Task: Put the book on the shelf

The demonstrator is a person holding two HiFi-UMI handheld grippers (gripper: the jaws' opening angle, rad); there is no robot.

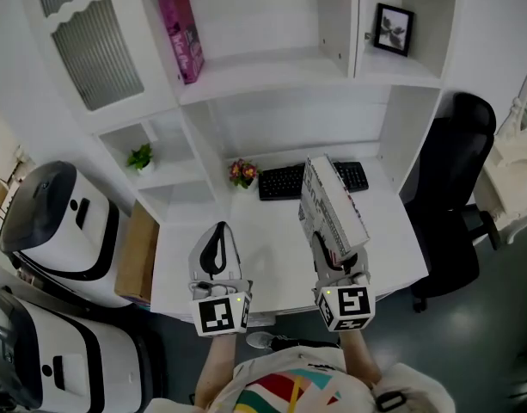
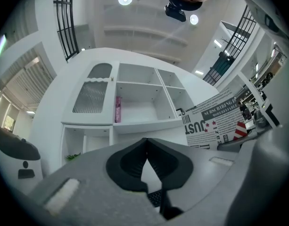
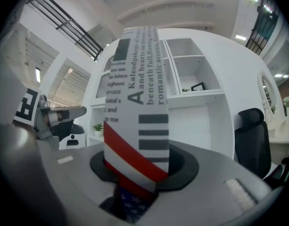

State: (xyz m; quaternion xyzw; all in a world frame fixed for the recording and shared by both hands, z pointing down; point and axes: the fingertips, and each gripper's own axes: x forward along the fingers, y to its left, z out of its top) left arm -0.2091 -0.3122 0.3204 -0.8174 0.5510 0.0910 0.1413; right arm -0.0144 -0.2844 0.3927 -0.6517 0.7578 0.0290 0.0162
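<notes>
The book (image 1: 330, 205), covered in newspaper-style print with a red stripe and a starred blue patch, stands on edge above the white desk (image 1: 272, 265). My right gripper (image 1: 336, 256) is shut on its lower end. In the right gripper view the book's spine (image 3: 137, 102) rises from between the jaws and hides the middle of the shelf unit. My left gripper (image 1: 218, 248) is left of the book, shut and holding nothing. The book's cover (image 2: 215, 124) shows at the right of the left gripper view. The white shelf (image 1: 263, 71) lies beyond, with a pink book (image 1: 181, 34) standing in it.
A black keyboard (image 1: 284, 181) and a small flower pot (image 1: 242, 173) sit at the desk's back. A framed picture (image 1: 393, 28) stands in the upper right cubby, a green plant (image 1: 141, 157) in a lower left one. A black office chair (image 1: 456, 196) is at the right.
</notes>
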